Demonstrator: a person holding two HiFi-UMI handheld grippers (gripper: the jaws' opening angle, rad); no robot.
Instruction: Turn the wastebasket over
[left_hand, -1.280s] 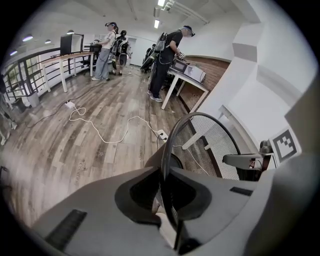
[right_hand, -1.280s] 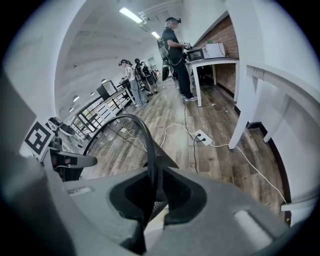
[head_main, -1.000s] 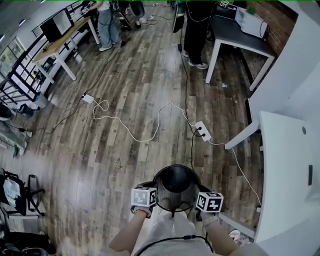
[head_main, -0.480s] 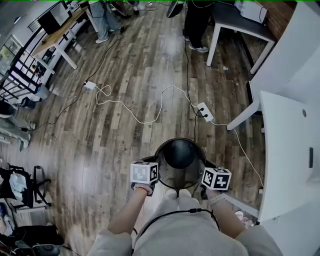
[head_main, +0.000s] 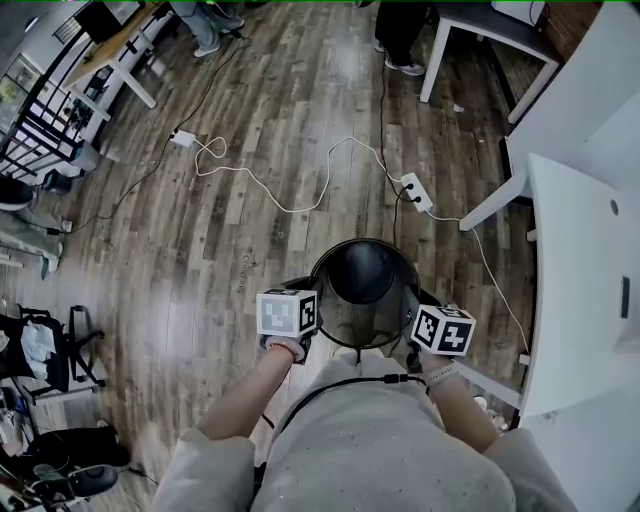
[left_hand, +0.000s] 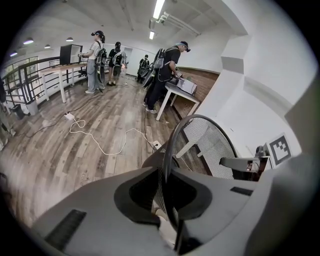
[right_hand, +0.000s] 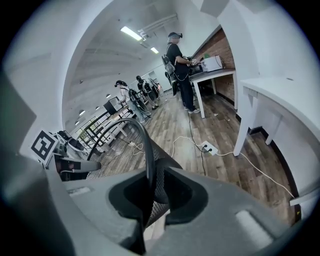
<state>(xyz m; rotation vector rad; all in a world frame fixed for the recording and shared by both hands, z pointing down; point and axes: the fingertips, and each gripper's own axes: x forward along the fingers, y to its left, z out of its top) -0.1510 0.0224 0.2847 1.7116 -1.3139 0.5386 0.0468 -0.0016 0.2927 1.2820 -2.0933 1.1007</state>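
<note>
Close against your torso, your left hand (head_main: 285, 347) and right hand (head_main: 432, 368) sit low, both pointing forward and down with the marker cubes uppermost. The left tongs (left_hand: 167, 192) pinch the rim and mesh on one side of the wastebasket (head_main: 368, 318); the right tongs (right_hand: 150, 197) pinch the opposite side. The wastebasket hangs between them, mouth up, apparently clear of the floor (head_main: 200, 270). Grasp appears complete; inversion is not yet begun. Beyond it, a white cable (head_main: 290, 208) and power strip (head_main: 415, 192) lie on the floor.
</note>
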